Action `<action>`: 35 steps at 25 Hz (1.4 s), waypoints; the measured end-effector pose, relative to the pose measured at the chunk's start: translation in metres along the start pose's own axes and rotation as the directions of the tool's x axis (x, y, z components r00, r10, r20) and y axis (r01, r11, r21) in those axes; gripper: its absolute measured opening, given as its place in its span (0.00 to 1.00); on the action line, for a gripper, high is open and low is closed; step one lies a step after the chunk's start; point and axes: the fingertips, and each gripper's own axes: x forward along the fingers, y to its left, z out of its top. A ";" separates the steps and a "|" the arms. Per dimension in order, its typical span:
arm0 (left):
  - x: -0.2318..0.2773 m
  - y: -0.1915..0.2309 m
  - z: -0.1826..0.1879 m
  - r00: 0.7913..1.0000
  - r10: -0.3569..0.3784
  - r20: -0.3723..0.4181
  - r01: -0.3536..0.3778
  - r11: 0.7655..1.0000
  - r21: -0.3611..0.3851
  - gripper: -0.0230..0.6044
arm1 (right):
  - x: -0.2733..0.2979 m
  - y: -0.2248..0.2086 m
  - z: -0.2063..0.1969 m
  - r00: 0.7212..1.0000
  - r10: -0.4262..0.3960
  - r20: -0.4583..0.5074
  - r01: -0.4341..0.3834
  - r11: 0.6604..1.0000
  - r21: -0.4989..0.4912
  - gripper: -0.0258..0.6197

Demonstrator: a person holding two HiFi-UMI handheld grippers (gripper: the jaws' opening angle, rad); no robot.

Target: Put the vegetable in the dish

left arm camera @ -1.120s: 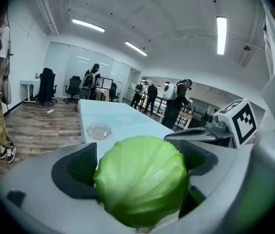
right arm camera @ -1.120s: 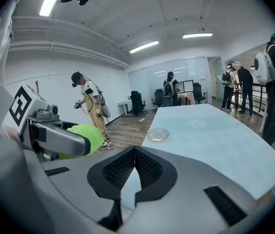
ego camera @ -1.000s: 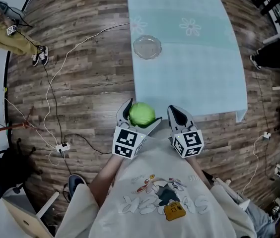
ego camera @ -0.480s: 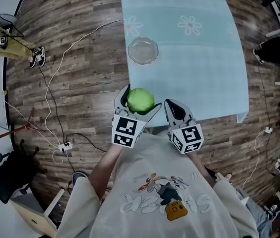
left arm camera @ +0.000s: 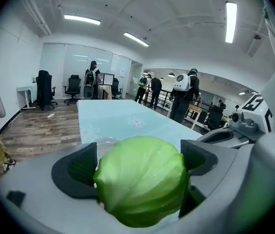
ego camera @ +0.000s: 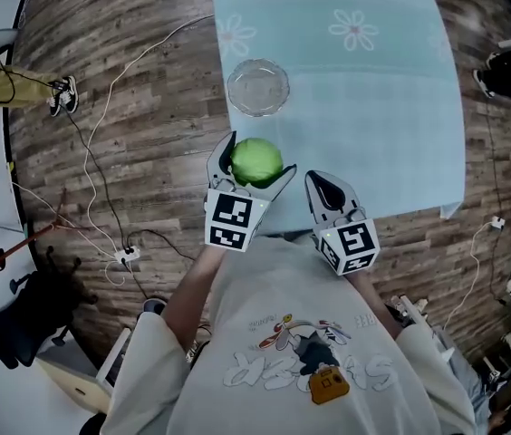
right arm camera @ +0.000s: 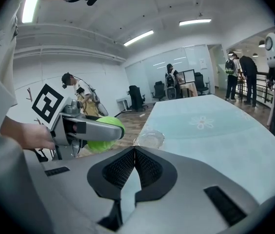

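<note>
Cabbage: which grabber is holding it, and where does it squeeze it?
The left gripper holds the cabbage, its jaws pressing the cabbage's two opposite sides. The right gripper is shut and holds nothing.

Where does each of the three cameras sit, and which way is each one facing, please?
Head view: on the person's head, looking steeply down at the table, dish, left gripper, right gripper, forearms and shirt.
Left gripper view: on the left gripper, looking along its jaws, shut on the cabbage, across the table; right gripper at right.
Right gripper view: on the right gripper, jaws together and empty, facing the table; left gripper and the person's hand at left.
Shared: all three show cabbage and dish.
</note>
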 end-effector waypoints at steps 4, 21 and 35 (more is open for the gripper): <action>0.026 0.015 0.002 1.000 0.010 -0.021 -0.010 1.000 0.000 0.90 | 0.007 -0.019 -0.006 1.000 -0.013 -0.025 0.014 0.999 0.038 0.07; 0.125 0.076 -0.030 0.986 0.030 -0.165 -0.037 0.999 -0.037 0.90 | 0.052 -0.059 -0.029 0.993 -0.014 -0.113 0.032 0.987 0.160 0.07; 0.186 0.102 -0.050 0.969 0.071 -0.237 -0.080 0.996 -0.027 0.90 | 0.059 -0.077 -0.049 0.989 -0.009 -0.148 0.043 0.973 0.226 0.07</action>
